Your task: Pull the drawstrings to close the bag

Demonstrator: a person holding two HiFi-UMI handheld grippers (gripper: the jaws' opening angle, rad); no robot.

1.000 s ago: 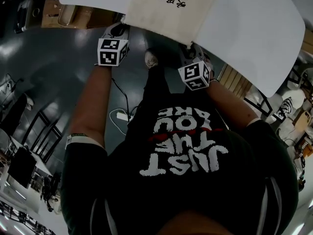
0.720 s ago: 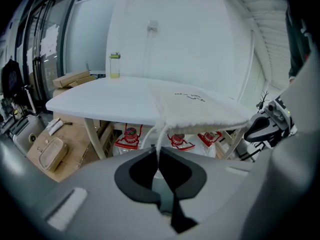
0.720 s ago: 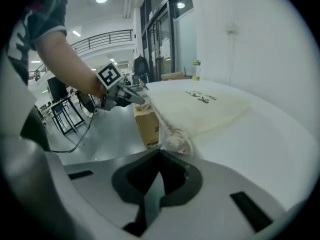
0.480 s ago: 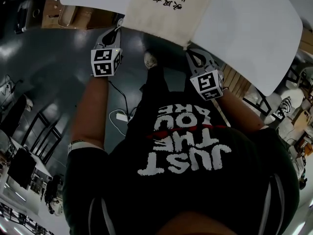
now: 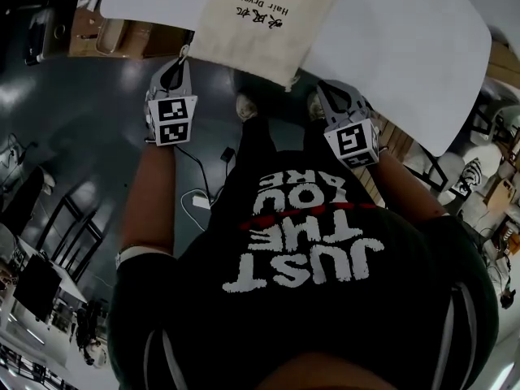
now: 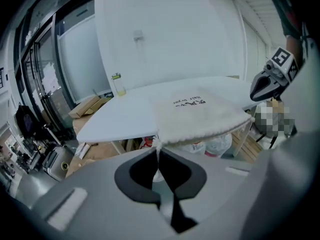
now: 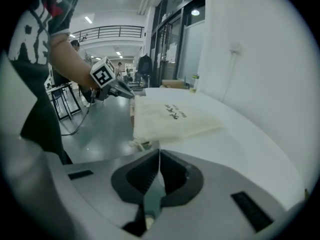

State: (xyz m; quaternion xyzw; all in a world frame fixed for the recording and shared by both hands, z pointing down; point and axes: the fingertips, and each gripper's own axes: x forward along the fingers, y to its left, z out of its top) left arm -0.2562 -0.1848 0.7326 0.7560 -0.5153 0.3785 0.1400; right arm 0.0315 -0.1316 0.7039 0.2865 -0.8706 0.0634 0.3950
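Observation:
A cream cloth bag (image 5: 260,19) with black print lies on the white table (image 5: 398,47), its mouth hanging over the near edge. My left gripper (image 5: 180,62) sits just off the bag's left mouth corner, shut on a white drawstring (image 6: 158,145) that runs from the gathered corner into its jaws. The bag (image 6: 200,115) bulges along its mouth edge. My right gripper (image 5: 320,96) is off the right corner, shut with a thin pale drawstring pinched between its pads. A knotted cord end (image 7: 139,144) hangs at the bag's (image 7: 170,115) corner. Each gripper shows in the other's view: right (image 6: 264,85), left (image 7: 129,94).
A small yellow-green bottle (image 6: 117,84) stands at the table's far edge by the wall. Cardboard boxes (image 6: 89,105) and plastic bags (image 6: 216,145) sit under and beside the table. A power strip (image 5: 201,195) lies on the dark floor, and wooden slats (image 5: 388,130) are at the right.
Both grippers have drawn back from the table edge toward the person and spread further apart. The bag's mouth end has shifted left on the table.

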